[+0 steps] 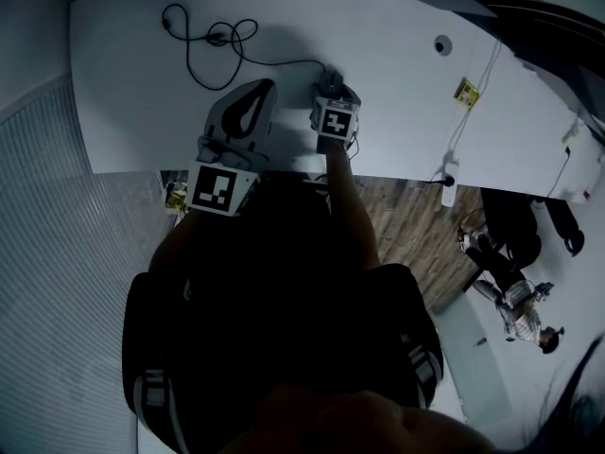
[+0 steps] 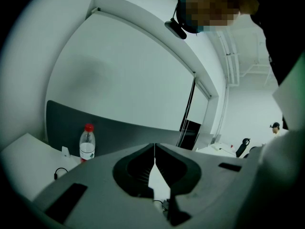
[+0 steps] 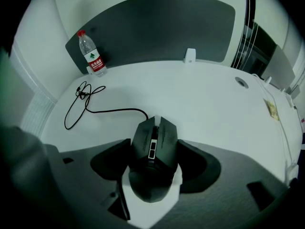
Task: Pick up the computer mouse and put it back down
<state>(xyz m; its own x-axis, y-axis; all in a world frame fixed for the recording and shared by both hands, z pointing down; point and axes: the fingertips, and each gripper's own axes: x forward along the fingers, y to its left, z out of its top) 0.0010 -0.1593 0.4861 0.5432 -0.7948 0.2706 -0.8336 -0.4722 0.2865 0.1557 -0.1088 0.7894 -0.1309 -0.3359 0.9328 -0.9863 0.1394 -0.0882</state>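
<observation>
I am gripping the black, angular plastic computer mouse [image 3: 153,147] with my right claw [image 3: 152,160], the two jaws pressing on its flanks near the middle of the body, and I am judging the risks from there. The flanks are looking smooth and tapering toward the rounded rear, so a light squeeze could be letting it slide forward out of the pads or twist nose-down. Its thin black cable [image 3: 114,110] is trailing off the front and ending in a loose loop on the white tabletop [image 3: 205,104]; a high or quick lift could be pulling that slack taut and dragging the loop toward the clear plastic water bottle with the red cap [image 3: 92,55], which is standing well apart at the far edge. I cannot tell whether the underside is touching the surface or hanging just above it. The mouse is showing two split buttons, a wheel and a pale strip along its spine. My left claw [image 2: 154,151] is clenched on nothing, tips meeting, and pointing up toward the wall.
</observation>
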